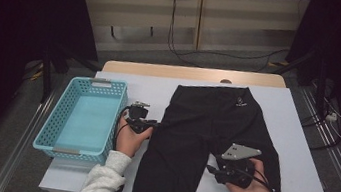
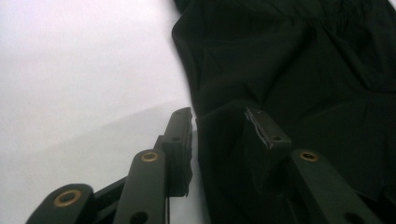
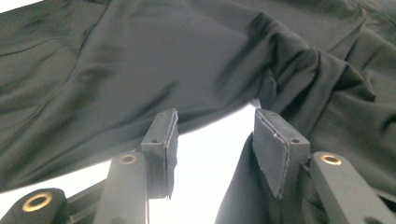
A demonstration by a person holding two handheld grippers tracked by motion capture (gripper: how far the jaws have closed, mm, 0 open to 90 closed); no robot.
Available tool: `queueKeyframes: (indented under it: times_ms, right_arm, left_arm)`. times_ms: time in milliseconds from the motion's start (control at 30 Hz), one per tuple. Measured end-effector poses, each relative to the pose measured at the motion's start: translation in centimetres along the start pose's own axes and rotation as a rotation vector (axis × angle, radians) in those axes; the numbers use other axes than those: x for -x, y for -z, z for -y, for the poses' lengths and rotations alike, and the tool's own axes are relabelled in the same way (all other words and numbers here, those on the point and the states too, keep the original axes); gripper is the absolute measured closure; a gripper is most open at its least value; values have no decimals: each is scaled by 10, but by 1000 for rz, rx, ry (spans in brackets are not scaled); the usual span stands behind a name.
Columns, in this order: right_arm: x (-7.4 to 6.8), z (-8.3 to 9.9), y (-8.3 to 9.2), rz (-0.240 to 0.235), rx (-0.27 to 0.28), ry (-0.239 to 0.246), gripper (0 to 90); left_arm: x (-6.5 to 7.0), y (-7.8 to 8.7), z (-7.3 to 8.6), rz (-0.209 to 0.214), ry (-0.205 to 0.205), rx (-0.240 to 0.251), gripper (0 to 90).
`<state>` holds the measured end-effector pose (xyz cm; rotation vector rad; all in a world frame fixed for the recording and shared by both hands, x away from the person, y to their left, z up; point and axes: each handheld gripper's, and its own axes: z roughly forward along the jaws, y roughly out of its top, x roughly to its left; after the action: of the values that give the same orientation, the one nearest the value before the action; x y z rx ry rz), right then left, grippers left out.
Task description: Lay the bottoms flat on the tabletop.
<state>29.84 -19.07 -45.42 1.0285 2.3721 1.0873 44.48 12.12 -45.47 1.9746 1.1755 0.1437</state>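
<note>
While spread flat: one pair of shorts [image 1: 203, 136] (black), one basket [image 1: 53, 127], two grippers.

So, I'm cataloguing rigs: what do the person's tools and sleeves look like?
Both tools are black, each trailing a black cable. The right tool carries a grey three-cornered plate. Its jaw links show brass-coloured rivets. The left tool looks alike. Both sleeves are light grey knit.

One pair of black shorts [image 1: 209, 131] lies spread on the one bench [image 1: 301, 160], and the shorts have two legs. One light-blue basket [image 1: 82, 116] stands at the bench's left side. There are two grippers in play, a left gripper [image 1: 141, 117] and a right gripper [image 1: 234, 168], each carried in one hand, so two hands in all. Each gripper has two black fingers [image 2: 180, 140], four altogether. One grey three-cornered plate [image 1: 241, 152] tops the right gripper.
</note>
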Motion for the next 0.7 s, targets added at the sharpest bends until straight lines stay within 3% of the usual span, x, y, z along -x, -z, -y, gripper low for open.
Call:
queueKeyframes:
  times_ms: [133, 267, 333, 367, 400, 467, 533, 567, 633, 667, 700]
  right_arm:
    - [-2, -4, -5, -7, -4, -11, 523]
    - [-6, -7, -12, -8, -5, -48, 536]
    - [-7, -8, -18, -3, -12, -124, 513]
    - [-6, -8, -20, 19, -17, -148, 512]
    - [-6, -8, -20, 19, -17, -148, 512]
    - [-6, -7, -26, 9, -19, -205, 517]
    - [-6, -6, -26, 23, -21, -201, 558]
    - [-9, -8, -28, 45, -25, -166, 601]
    - [-10, -8, -29, 60, -23, -155, 710]
    - [-10, -8, -29, 60, -23, -155, 710]
    - [-8, -7, -29, 32, -17, -169, 826]
  left_arm:
    - [1, 0, -1, -8, -35, 8, 454]
    - [2, -1, -1, -29, -67, 17, 409]
    - [2, -1, -1, -39, -79, 15, 400]
    - [1, -1, -1, -43, -81, 16, 399]
    - [1, -1, -1, -43, -81, 16, 397]
    - [0, -2, 0, -46, -83, 20, 395]
    - [0, -2, 0, -47, -85, 17, 397]
    - [0, -2, 0, -47, -86, 14, 397]
    - [0, -3, 0, -49, -87, 13, 397]
    - [-1, -3, 1, -46, -86, 10, 397]
    - [0, -3, 1, -48, -88, 8, 396]
